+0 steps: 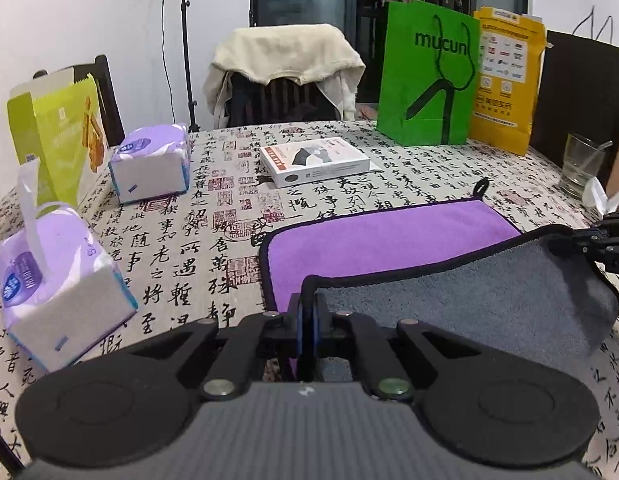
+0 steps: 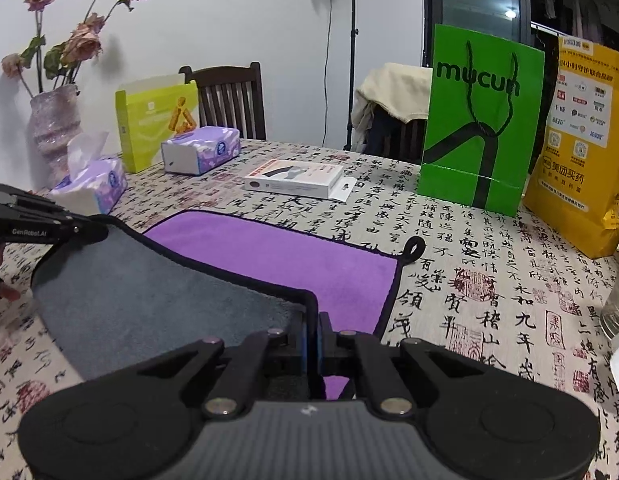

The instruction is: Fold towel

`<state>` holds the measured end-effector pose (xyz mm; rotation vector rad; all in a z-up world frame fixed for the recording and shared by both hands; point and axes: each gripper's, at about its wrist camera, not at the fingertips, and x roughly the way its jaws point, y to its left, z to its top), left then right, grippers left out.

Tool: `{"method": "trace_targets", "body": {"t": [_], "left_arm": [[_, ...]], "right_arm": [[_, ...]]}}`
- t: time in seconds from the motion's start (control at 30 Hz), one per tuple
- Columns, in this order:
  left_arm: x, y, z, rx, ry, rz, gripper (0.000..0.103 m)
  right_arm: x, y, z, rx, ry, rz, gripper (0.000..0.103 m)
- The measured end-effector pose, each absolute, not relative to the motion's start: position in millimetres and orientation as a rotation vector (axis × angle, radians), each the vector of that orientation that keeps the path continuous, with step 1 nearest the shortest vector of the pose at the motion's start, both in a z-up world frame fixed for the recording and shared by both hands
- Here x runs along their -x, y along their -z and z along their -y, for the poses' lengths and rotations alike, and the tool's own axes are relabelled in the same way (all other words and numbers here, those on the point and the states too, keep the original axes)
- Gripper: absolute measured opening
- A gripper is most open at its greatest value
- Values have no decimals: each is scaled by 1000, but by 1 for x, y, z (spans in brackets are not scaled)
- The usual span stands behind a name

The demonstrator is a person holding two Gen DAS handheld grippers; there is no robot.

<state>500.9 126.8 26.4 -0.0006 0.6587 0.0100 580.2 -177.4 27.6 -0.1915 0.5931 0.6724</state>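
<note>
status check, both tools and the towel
Left tool and right tool shut on purple-and-grey microfibre towel, near edge lifted, grey side up. White flat box beyond, clear of fold.

Towel (image 1: 389,236) on table (image 1: 181,248), box (image 1: 315,160) behind

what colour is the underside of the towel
Grey, with black edging; the towel top face is purple. Best seen in the right wrist view.

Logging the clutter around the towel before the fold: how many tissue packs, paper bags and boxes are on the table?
Tissue packs: 2
Paper bags: 2, green and yellow
Boxes: 2, white flat box and yellow-green carton
Total: 6
</note>
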Motion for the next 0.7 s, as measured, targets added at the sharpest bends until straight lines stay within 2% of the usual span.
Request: {"method": "trace_targets", "body": {"t": [0.7], "left_arm": [[-561,-15,-149,74,-34,-691,6]], "right_arm": [[-638,-15,164,143,-650,-617,4]]}}
